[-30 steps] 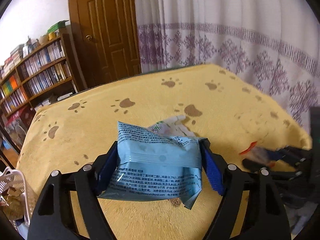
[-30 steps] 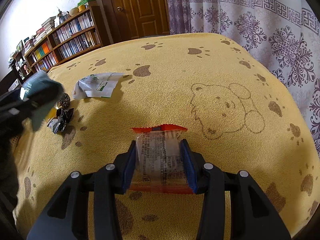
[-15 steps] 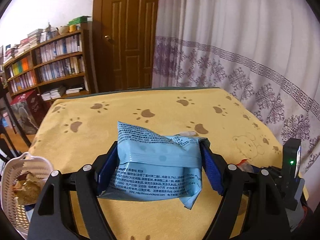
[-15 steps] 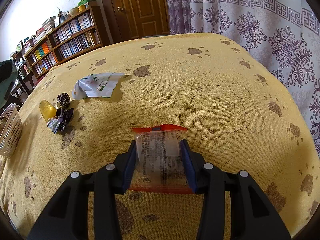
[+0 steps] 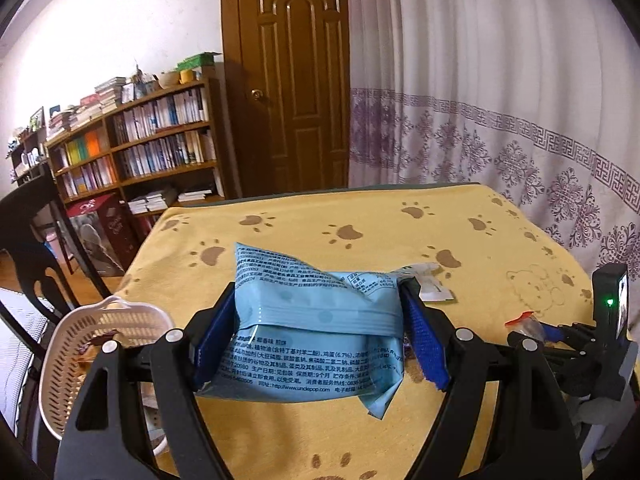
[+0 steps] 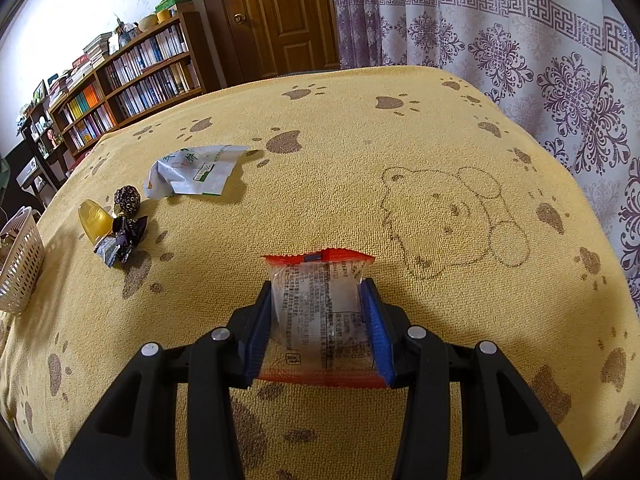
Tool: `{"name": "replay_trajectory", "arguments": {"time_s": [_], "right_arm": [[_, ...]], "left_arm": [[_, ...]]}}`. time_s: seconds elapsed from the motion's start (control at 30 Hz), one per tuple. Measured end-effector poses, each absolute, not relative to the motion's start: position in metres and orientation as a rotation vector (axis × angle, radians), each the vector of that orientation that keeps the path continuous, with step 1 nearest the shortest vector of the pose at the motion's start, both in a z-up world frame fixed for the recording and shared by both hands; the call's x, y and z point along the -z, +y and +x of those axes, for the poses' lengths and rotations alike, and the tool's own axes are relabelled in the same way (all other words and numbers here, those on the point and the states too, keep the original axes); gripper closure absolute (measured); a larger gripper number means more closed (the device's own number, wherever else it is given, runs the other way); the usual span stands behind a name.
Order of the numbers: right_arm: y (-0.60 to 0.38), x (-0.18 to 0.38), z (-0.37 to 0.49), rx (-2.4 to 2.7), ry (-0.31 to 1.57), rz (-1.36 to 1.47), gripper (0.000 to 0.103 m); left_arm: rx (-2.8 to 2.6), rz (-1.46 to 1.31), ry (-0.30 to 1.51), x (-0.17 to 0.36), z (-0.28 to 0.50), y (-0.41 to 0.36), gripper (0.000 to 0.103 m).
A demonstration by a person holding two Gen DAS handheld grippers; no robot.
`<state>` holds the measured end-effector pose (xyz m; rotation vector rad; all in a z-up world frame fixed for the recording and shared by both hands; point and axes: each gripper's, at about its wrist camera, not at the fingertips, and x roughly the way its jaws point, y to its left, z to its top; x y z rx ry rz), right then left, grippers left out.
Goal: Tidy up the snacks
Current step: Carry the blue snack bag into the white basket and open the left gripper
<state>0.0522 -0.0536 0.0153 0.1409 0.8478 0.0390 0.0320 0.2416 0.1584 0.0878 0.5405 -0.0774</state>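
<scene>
Now the left hand-held gripper (image 5: 318, 334), clamping the blue packet (image 5: 312, 336), has swung toward the basket (image 5: 80, 356).

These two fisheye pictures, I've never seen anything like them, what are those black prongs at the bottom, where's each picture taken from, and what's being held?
The black prongs are hand-held grippers, one in each of a person's hands, each with a camera looking along its two fingers. No robot arm is involved.

In the left camera's picture, the left gripper is shut on a light blue snack packet, with a white basket at the table's edge.

In the right camera's picture, the right gripper is shut on a clear packet with red ends. On the yellow paw-print cloth lie a white and green wrapper and a few small sweets.
</scene>
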Motion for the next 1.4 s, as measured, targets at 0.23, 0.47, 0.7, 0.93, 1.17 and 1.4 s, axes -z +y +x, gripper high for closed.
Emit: {"name": "replay_trajectory", "arguments": {"time_s": [0.23,0.47,0.7,0.93,1.17,1.4], "right_arm": [[-0.054,-0.015,0.052,-0.038,0.848,0.14,0.059],[-0.054,-0.016,0.052,-0.037,0.848,0.14,0.059],[-0.055,-0.015,0.052,-0.04,0.848,0.144,0.059],[-0.056,-0.016,0.052,-0.041,0.848,0.148,0.059],[-0.057,-0.016,0.052,-0.043,0.847,0.152,0.059],[-0.057,-0.015,0.052,-0.045,0.846,0.156,0.059]], "left_arm": [[0.029,0.102,0.499,-0.165,0.014,0.251,0.024],[-0.01,0.114,0.457,-0.172,-0.005,0.262,0.024],[-0.056,0.07,0.427,-0.185,-0.023,0.297,0.024],[-0.126,0.04,0.411,-0.196,-0.039,0.347,0.023],[-0.203,-0.019,0.427,-0.199,-0.045,0.401,0.023],[-0.225,-0.067,0.447,-0.198,-0.044,0.429,0.023]]}}
